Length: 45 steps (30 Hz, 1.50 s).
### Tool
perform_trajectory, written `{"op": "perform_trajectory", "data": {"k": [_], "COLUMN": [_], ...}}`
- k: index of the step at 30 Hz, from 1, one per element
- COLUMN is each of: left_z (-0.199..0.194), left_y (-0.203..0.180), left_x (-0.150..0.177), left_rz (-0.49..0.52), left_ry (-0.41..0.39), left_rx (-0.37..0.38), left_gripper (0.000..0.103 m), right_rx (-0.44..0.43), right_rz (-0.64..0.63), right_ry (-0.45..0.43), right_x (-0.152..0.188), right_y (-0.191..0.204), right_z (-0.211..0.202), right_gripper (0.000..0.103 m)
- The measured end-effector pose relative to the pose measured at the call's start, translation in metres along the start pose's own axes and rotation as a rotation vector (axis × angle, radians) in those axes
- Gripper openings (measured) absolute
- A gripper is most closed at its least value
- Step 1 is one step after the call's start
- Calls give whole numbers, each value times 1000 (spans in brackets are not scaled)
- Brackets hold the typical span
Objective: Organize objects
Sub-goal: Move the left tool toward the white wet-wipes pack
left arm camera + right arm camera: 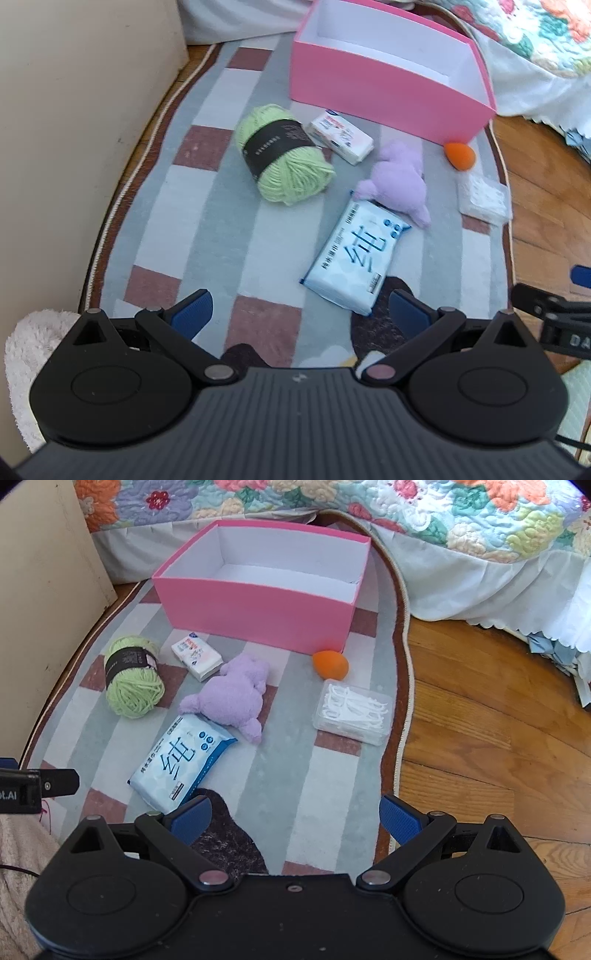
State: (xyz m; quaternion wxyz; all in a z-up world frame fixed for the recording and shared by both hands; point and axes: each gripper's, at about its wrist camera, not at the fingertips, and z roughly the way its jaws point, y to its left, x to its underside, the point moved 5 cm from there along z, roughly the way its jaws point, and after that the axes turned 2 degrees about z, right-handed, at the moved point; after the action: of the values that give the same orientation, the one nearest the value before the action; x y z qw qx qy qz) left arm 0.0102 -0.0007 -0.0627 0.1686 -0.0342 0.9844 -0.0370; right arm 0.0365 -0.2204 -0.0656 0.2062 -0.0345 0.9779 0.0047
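An empty pink box [369,92] [258,620] stands at the far end of a striped rug [207,221] [314,775]. In front of it lie a green yarn ball [284,155] [133,679], a small white tissue pack [340,136] [197,657], a purple plush toy [399,177] [232,698], a blue-white wipes pack [354,254] [181,764], an orange sponge egg [460,155] [330,664] and a clear box of floss picks [480,199] [352,710]. My left gripper [301,314] hangs open above the rug, near the wipes pack. My right gripper [295,819] is open too, holding nothing.
A bed with a floral quilt [443,513] and white skirt runs behind the box. A cream panel [74,147] [48,620] stands on the left. Wooden floor [498,738] lies right of the rug. Fluffy pale fabric [33,354] sits at the near left.
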Motion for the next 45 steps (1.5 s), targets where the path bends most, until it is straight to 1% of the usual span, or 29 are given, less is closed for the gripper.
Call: {"op": "perform_trajectory", "data": {"k": [5,13,20,26,30,45], "left_z": [0,2,-12,-11,-9,-9], "left_y": [-4,-5,-11,-8,-7,-11], "left_x": [1,3,4,4,5,6], "left_rz": [0,16,42,-4,-1,0], "left_ry": [13,63,37,50,53,58], "left_rx": [6,-10,12,43,31,44], "left_gripper": [103,103,103,103,103,103], "right_rx": [-17,-2,-8,-14,-25,-21], "right_rz": [16,15,18,27,39,38], "right_ry": [23,20,17,16,29,33], "right_x": [2,1,-1,-3,-2,0], "right_y": [-1,-4,-10,-13,-15,-14], "right_z": [6,7,4,1,3,4], "right_gripper": [99,99,99,99,99,99]}}
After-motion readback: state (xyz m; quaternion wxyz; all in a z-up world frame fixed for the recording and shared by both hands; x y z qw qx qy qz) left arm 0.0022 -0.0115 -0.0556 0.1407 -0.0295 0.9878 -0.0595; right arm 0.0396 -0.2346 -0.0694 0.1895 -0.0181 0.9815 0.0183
